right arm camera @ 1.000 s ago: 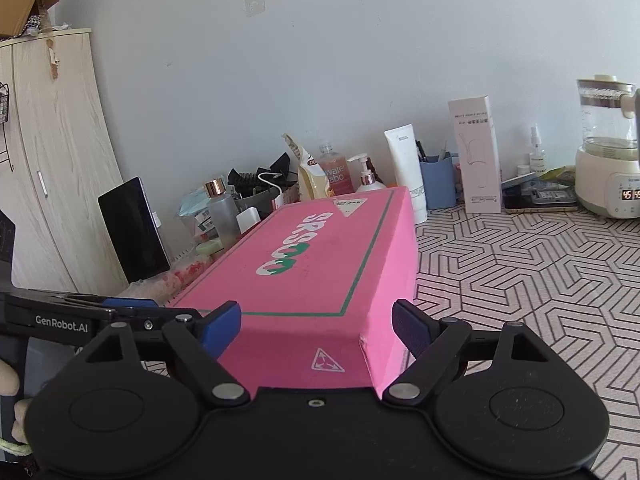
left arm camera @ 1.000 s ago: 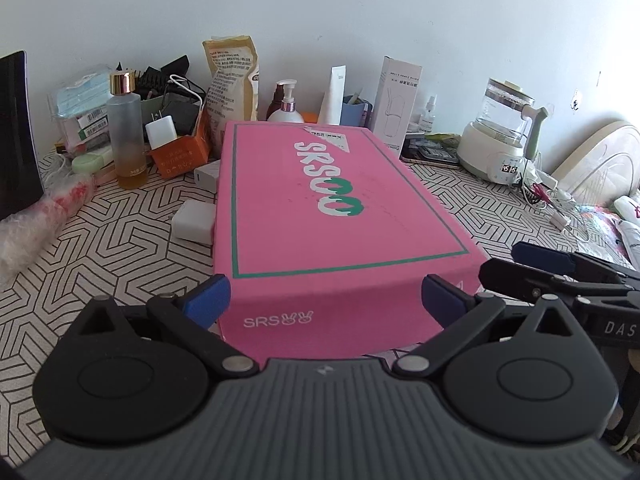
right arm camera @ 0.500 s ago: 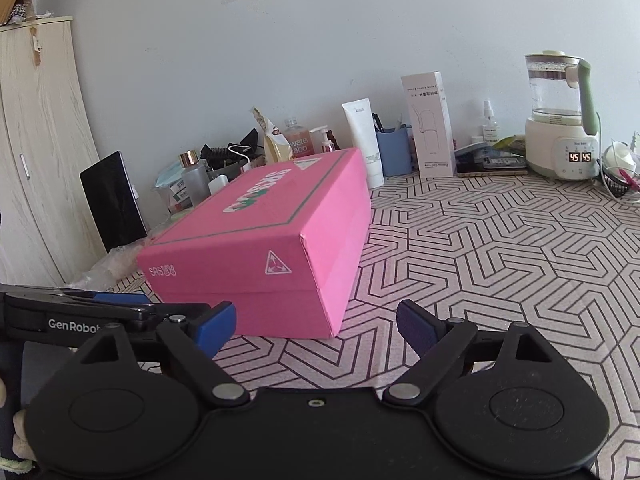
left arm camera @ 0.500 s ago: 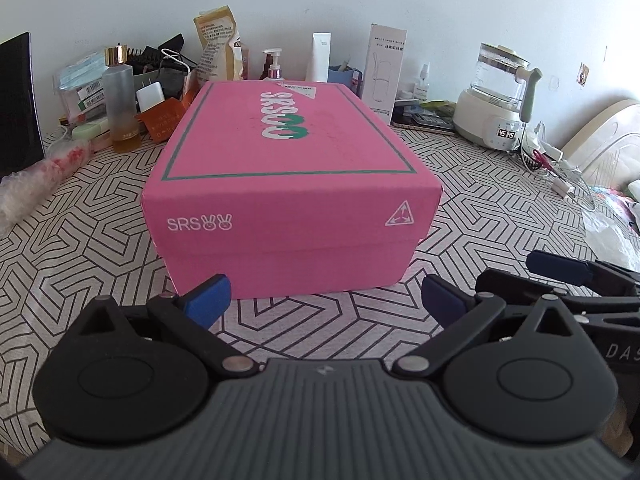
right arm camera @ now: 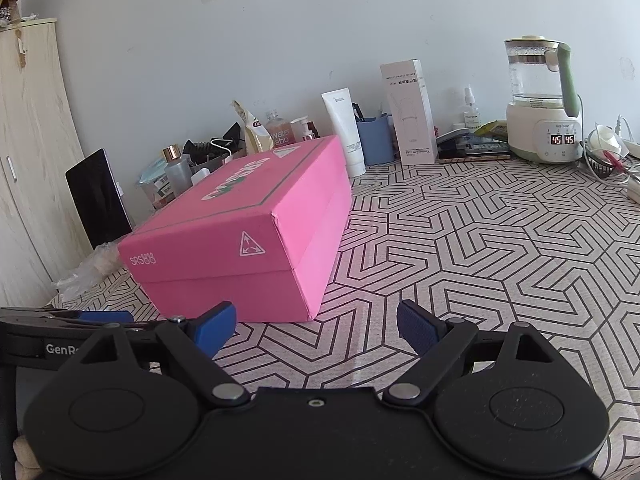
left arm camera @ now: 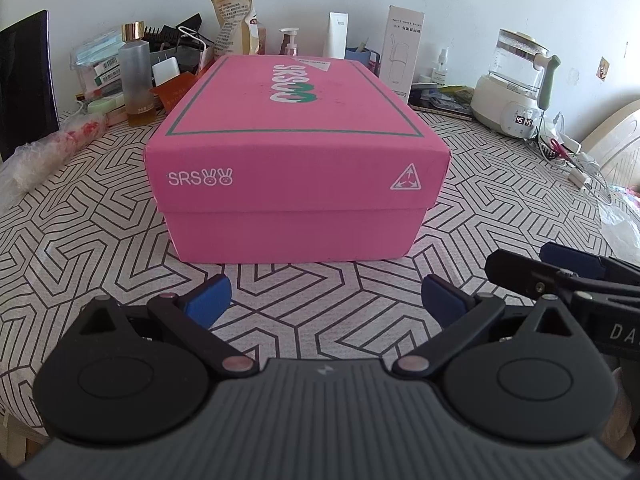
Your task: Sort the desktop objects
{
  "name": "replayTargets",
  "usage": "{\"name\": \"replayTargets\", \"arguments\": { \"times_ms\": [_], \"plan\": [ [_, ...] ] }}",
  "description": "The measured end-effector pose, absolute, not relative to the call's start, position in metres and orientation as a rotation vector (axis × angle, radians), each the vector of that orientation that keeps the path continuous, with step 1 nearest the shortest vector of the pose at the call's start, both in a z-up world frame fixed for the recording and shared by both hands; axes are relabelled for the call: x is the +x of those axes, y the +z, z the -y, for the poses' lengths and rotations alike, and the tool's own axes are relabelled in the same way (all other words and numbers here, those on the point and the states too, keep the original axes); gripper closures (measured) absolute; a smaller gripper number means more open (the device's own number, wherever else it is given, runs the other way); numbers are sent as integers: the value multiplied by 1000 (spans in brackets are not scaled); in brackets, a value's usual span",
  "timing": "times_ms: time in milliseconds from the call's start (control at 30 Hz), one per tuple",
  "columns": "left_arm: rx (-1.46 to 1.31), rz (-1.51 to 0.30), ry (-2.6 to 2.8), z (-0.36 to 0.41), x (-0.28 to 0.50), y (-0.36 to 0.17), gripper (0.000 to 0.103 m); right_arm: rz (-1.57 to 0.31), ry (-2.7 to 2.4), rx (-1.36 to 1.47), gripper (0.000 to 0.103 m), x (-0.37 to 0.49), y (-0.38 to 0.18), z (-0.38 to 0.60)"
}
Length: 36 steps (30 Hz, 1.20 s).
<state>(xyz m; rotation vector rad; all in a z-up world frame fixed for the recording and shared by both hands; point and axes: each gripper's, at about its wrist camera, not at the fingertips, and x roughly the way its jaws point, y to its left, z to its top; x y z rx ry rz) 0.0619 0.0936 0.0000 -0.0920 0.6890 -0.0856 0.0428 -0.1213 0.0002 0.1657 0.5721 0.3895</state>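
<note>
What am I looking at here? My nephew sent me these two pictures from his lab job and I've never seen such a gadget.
No robot here: a person holds a pair of hand tongs in each hand, each with a camera looking forward along its two blue-tipped fingers. One picture is from the left tongs, with the other pair showing at its right edge; the other is from the right tongs. Both are open and hold nothing. Ahead, on a table with a zigzag-patterned cloth, sits a closed pink box. Against the wall stand bottles, a tall white carton and a glass kettle whose display reads 45.
</note>
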Motion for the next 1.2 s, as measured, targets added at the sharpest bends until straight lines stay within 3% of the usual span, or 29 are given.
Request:
{"name": "replayTargets", "arguments": {
  "times_ms": [1200],
  "plan": [
    [-87,-732,-46,-94,63,-7,0,-587,364,111,12,40,1,113]
  ]
}}
